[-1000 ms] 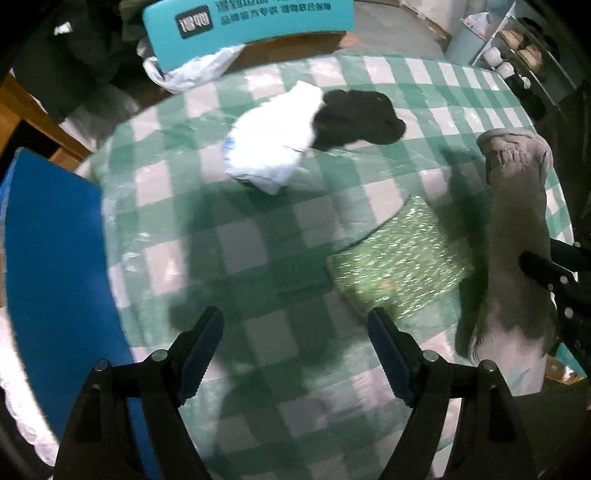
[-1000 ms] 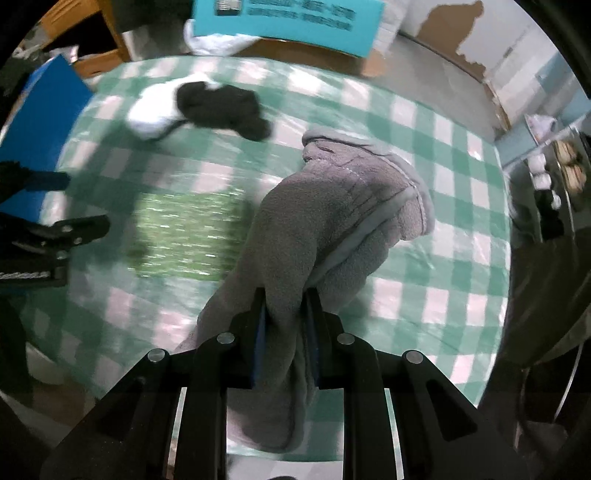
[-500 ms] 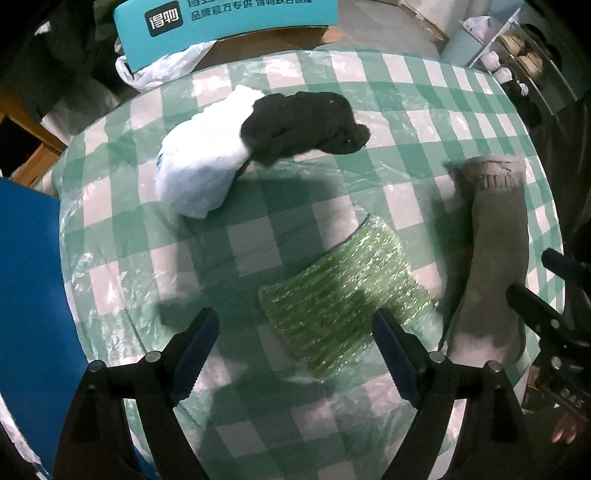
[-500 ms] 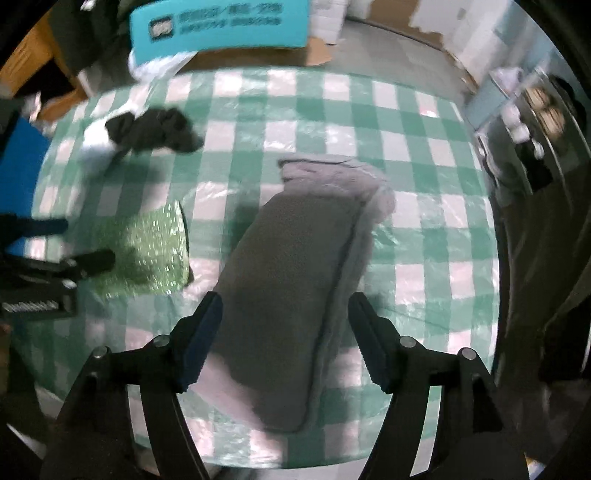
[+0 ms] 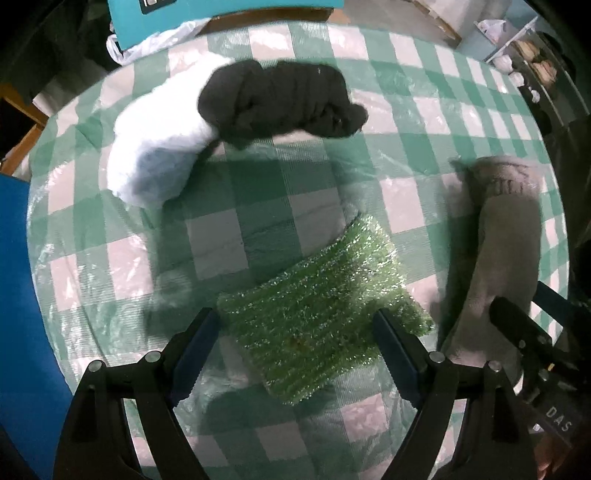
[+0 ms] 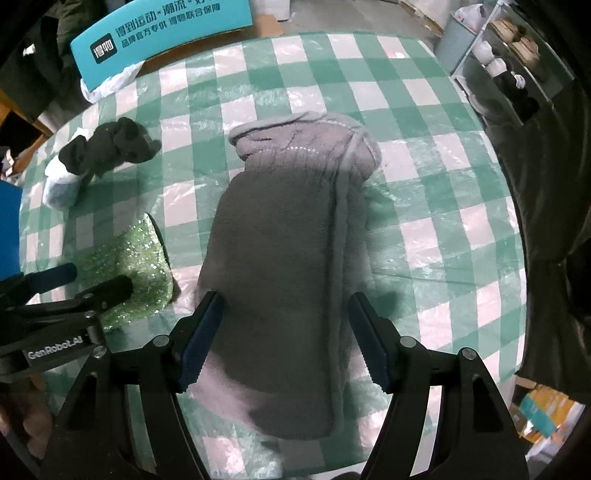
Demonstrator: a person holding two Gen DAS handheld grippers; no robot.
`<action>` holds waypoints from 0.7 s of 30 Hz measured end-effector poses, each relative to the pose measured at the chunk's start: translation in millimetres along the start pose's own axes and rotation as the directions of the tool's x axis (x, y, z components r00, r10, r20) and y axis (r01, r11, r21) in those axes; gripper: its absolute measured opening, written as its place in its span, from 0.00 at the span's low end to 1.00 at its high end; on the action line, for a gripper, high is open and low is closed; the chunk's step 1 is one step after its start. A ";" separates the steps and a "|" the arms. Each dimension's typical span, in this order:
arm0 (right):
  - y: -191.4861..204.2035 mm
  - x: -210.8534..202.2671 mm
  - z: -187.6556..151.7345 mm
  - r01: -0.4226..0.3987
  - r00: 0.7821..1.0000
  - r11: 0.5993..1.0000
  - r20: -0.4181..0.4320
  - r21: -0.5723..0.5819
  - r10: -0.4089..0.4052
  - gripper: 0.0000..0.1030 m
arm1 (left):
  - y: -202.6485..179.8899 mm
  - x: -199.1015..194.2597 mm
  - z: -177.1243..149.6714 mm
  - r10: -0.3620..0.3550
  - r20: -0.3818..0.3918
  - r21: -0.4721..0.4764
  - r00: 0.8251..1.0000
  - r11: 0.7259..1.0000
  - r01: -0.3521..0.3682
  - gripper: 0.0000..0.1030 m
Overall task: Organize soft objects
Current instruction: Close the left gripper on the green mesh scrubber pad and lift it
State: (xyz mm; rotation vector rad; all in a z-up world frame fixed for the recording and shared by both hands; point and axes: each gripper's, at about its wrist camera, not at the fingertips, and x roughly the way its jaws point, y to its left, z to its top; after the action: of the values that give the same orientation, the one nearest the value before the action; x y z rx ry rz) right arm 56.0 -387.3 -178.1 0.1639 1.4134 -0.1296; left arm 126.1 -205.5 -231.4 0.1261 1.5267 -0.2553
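Note:
A grey fleece cloth [image 6: 291, 236] lies flat on the green-checked table [image 6: 443, 206]; it also shows in the left wrist view [image 5: 506, 236]. My right gripper [image 6: 282, 336] is open, its jaws standing either side of the cloth's near end. A glittery green sponge cloth [image 5: 321, 314] lies on the table; it also shows in the right wrist view [image 6: 129, 266]. My left gripper [image 5: 293, 349] is open just above its near edge. A black garment [image 5: 280, 101] rests on a white bundle [image 5: 159, 155] at the far side.
A blue panel [image 5: 22, 314] stands at the table's left edge. A teal box [image 6: 159, 33] and a white plastic bag [image 6: 107, 83] sit beyond the far edge. Shelves with small items [image 6: 506, 55] stand at the far right.
My right gripper has opened and let go of the grey cloth, which now lies flat. My left gripper has moved forward and down to the green sponge cloth.

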 end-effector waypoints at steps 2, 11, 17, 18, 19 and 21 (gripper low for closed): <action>-1.4 2.3 -3.2 0.002 1.000 1.000 -0.004 -0.003 -0.002 0.68 | -5.9 0.9 -2.2 0.023 0.012 0.024 1.000 0.999 -0.024 0.87; -1.7 12.2 -3.7 0.017 1.000 1.000 -0.001 -0.021 -0.017 0.68 | -21.9 -1.9 -14.8 0.074 0.080 0.100 0.994 0.992 -0.081 0.72; 7.0 20.2 -2.8 0.045 0.999 0.998 0.000 -0.046 -0.045 0.68 | -17.6 -8.4 -26.3 0.049 0.101 0.087 0.994 0.995 -0.058 0.40; 8.3 21.1 -2.9 0.050 0.999 0.998 0.002 -0.049 -0.050 0.68 | -18.5 -10.4 -28.7 0.043 0.101 0.085 0.994 0.995 -0.051 0.36; 9.3 21.5 -3.5 0.057 0.998 0.997 0.007 -0.051 -0.056 0.68 | -19.8 -12.0 -31.4 0.032 0.098 0.080 0.995 0.996 -0.040 0.30; 13.4 21.9 -5.3 0.066 0.998 0.996 0.016 -0.060 -0.065 0.67 | -18.1 -15.5 -33.8 0.004 0.085 0.067 0.996 0.998 -0.010 0.26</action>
State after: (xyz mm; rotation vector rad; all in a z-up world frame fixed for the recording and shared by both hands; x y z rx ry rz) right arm 56.6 -372.9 -200.0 0.0660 1.4073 -0.1417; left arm 88.5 -213.5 -216.1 0.1723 1.4334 -0.3031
